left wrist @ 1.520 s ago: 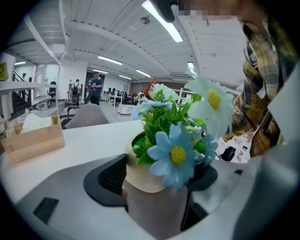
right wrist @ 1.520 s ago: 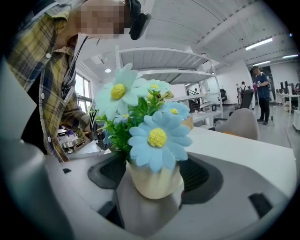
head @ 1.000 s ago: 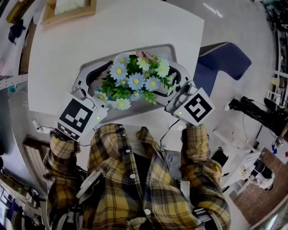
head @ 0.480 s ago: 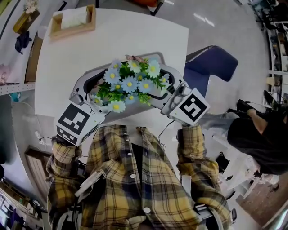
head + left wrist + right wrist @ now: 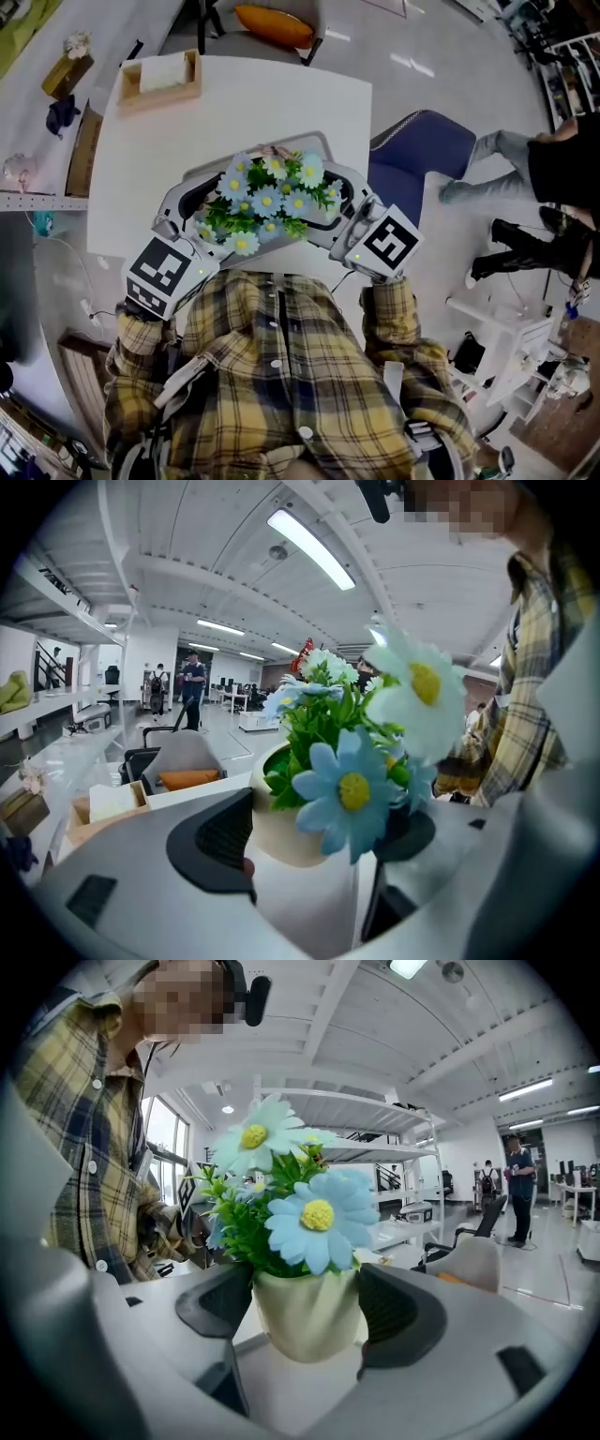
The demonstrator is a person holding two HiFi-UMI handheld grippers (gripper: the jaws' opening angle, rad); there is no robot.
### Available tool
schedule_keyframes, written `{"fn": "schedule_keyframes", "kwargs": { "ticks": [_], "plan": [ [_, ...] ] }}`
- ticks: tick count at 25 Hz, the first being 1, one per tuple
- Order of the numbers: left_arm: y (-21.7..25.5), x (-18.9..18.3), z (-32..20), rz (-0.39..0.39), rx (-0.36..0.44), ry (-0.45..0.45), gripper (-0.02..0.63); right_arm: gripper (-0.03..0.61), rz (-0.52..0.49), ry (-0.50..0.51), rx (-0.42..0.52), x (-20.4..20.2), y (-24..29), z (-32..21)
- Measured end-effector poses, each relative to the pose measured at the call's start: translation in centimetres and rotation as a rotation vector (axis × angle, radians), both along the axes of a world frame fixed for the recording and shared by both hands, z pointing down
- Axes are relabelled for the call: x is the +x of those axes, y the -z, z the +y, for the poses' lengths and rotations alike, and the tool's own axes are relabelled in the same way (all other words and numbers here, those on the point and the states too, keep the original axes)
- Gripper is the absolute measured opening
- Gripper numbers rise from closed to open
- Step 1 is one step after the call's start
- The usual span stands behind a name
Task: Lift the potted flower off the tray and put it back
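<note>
you hold the flower (image 5: pixel 267 197) from both sides, above the tray (image 5: pixel 178 192) on the table (image 5: pixel 244 103).

the left gripper (image 5: pixel 192 239) comes in from 8 o'clock of the flower. its jaws stand wide, and one pad (image 5: pixel 220 841) lies against the pot (image 5: pixel 281 832). the other side is hidden behind a blue bloom (image 5: pixel 352 789), so i judge this gripper clamped on the pot too. the right gripper (image 5: pixel 349 225) comes in from 4 o'clock and pinches the pot between its two pads.

the step in hand looks like setting the pot back on the tray. i cannot tell whether its base already rests there. so lower both hands at one pace, keep the pot upright, and aim for the middle of the tray, between its two handle holes. keep both grips even. do not let go until the base sits flat. then spread both grippers together and draw them back toward 8 and 4 o'clock, so the pads do not drag the petals.

against a second ago, the hold is the same: both grippers flank the flower as they did. the table and tray now look smaller and sit nearer 12 o'clock. the box (image 5: pixel 159 77) at 11 o'clock, cut off before, shows whole. a cushion (image 5: pixel 274 25) has come into view at 12 o'clock. a person (image 5: pixel 562 159) now stands at 2 o'clock.
</note>
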State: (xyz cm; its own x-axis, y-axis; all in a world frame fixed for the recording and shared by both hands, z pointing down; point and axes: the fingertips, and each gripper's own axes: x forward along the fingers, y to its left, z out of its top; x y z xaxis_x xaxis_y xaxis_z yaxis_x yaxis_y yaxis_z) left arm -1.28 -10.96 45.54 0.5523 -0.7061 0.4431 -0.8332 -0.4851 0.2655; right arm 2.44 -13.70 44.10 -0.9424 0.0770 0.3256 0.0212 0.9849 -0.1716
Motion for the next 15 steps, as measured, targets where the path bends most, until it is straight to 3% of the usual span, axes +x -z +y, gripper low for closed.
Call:
{"fn": "schedule_keyframes", "kwargs": {
  "ticks": [15],
  "plan": [
    [2.2, 0.1, 0.0, 0.06, 0.045, -0.04, 0.359, 0.353, -0.01, -0.1, -0.026, 0.3, 2.1, 0.4]
  ]
}}
